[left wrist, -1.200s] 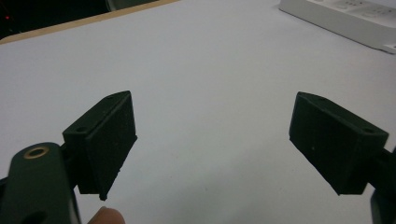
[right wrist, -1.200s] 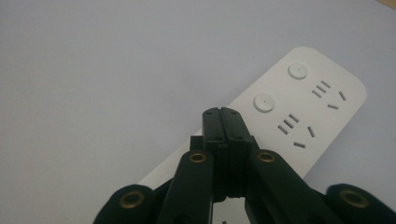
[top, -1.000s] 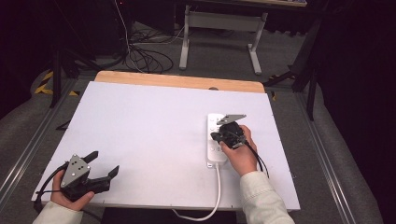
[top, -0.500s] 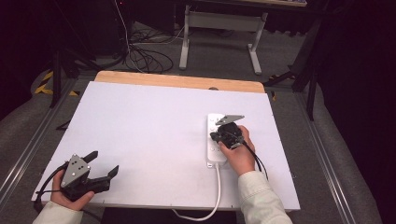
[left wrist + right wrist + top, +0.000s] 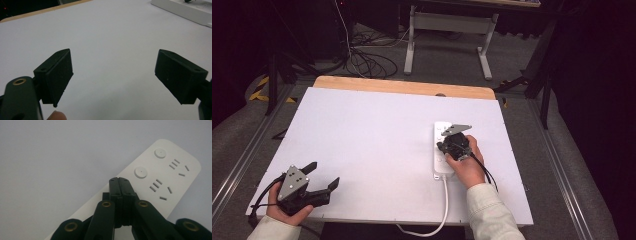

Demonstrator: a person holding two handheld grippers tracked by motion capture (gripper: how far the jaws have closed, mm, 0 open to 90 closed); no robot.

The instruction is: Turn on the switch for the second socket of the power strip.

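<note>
In the high view a white power strip (image 5: 441,150) lies lengthwise on the white surface (image 5: 372,140), right of the frame's centre, with its white cord (image 5: 443,205) running off the lower edge of the surface. The right gripper (image 5: 451,145) sits directly over the strip's middle, held by the person's right hand (image 5: 466,162), whose pale sleeve (image 5: 487,215) enters from the bottom of the frame.

In the right gripper view its fingers (image 5: 117,188) are pressed together with nothing between them, their tips over the strip (image 5: 160,177) just below the nearer of two round buttons (image 5: 140,172). Whether the tips touch the strip's face cannot be told. Two sets of socket slots (image 5: 160,188) lie to the right of the tips, toward the strip's rounded end in the upper right of the frame.

The left gripper (image 5: 323,178) is in the lower left of the high view, held by the left hand (image 5: 287,207) near the surface's front edge, well apart from the strip. In the left gripper view its fingers (image 5: 58,75) are spread wide and hold nothing, with bare surface between them; the strip (image 5: 185,11) shows in the upper right corner of that frame.
</note>
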